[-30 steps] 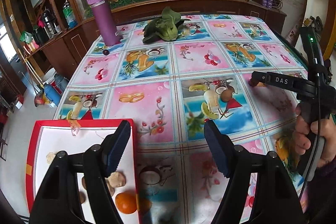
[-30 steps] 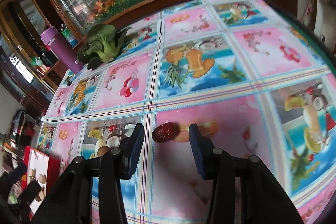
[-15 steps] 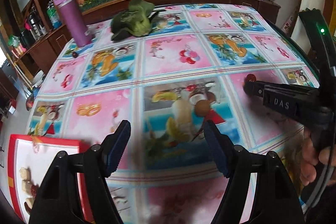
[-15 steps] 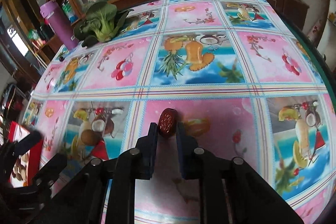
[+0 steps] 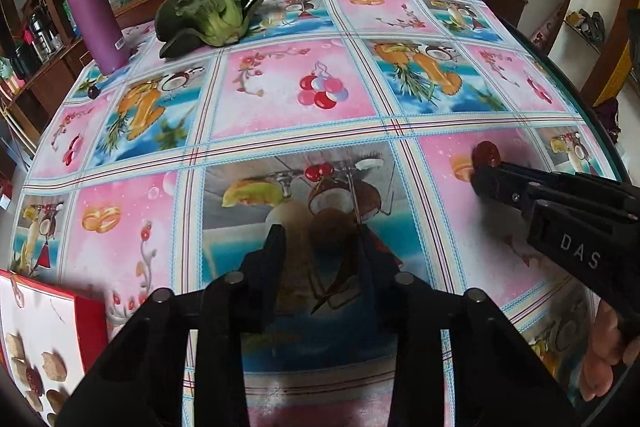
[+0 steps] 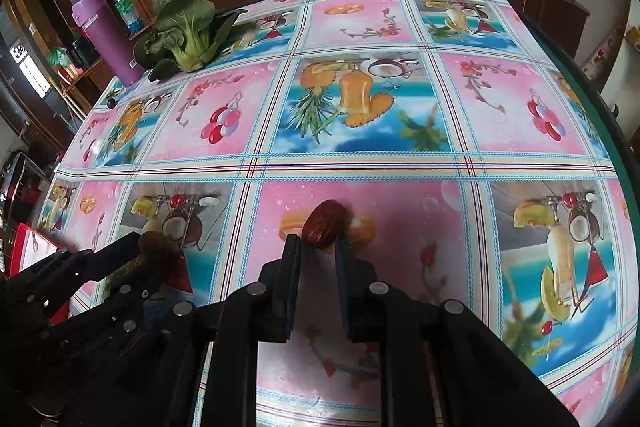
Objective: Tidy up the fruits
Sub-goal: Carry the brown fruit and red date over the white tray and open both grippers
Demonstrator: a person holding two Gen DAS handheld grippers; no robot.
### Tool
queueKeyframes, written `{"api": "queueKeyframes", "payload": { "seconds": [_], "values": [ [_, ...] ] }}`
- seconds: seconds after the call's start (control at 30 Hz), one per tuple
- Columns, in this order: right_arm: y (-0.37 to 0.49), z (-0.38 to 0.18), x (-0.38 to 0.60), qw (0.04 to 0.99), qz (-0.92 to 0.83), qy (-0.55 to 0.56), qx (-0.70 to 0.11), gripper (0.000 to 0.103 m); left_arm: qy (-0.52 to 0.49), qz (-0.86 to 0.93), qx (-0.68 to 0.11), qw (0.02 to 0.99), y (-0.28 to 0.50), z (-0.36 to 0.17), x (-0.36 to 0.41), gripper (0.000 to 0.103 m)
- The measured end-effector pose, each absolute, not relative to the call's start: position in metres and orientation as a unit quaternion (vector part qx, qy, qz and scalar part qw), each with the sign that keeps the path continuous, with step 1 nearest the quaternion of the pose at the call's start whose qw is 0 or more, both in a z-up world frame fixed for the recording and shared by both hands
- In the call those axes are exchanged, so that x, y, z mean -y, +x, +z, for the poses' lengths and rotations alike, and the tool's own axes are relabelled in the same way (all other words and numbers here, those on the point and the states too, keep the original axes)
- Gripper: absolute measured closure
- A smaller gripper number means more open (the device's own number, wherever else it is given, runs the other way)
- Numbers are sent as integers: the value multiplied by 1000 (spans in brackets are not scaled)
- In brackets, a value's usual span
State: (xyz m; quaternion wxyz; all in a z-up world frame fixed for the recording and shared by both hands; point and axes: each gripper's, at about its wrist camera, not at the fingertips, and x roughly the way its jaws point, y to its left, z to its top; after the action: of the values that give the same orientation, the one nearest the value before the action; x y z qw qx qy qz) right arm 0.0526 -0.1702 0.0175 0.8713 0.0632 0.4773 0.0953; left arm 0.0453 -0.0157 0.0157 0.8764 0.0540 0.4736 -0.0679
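A brown round fruit [image 5: 328, 229] lies on the fruit-print tablecloth between the fingertips of my left gripper [image 5: 320, 239]. The fingers are narrowed around it, with a slit of cloth still showing on its left side. My right gripper [image 6: 318, 247] is shut on a dark red wrinkled date [image 6: 326, 223], held at its fingertips just above the cloth. The left wrist view shows the date [image 5: 486, 155] at the right gripper's tip, far right. A red-rimmed white tray [image 5: 90, 323] with several fruit pieces sits at the lower left.
A purple bottle [image 5: 94, 15] and a green bok choy [image 5: 208, 15] stand at the table's far left, with a small dark fruit [image 5: 93, 91] beside the bottle. The table's right edge [image 6: 600, 115] curves close by. A hand [image 5: 604, 359] holds the right gripper.
The left gripper moved right from the tray to the brown fruit and narrowed around it. The right gripper shut on the date and now holds it slightly higher.
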Motion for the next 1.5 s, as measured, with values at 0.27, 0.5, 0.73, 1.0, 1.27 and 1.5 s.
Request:
{"api": "queueKeyframes", "payload": {
  "seconds": [0.27, 0.5, 0.73, 1.0, 1.27, 1.5],
  "values": [
    [53, 17, 169, 874, 92, 59, -473, 87, 45, -78, -470, 878, 49, 15, 18, 77],
    [53, 17, 169, 874, 88, 61, -474, 89, 35, -79, -469, 879, 48, 16, 14, 80],
    [50, 18, 168, 871, 101, 72, -476, 89, 42, -70, -452, 888, 30, 29, 8, 80],
    [33, 39, 166, 895, 134, 91, -416, 89, 44, -58, -416, 906, -27, 64, -12, 80],
    [-24, 72, 157, 934, 150, 126, -300, 89, 27, -50, -368, 928, -94, 98, -39, 80],
    [-79, 88, 123, 933, 206, 106, -275, 90, 14, -42, -334, 941, -141, 114, -78, 80]
  ]
}}
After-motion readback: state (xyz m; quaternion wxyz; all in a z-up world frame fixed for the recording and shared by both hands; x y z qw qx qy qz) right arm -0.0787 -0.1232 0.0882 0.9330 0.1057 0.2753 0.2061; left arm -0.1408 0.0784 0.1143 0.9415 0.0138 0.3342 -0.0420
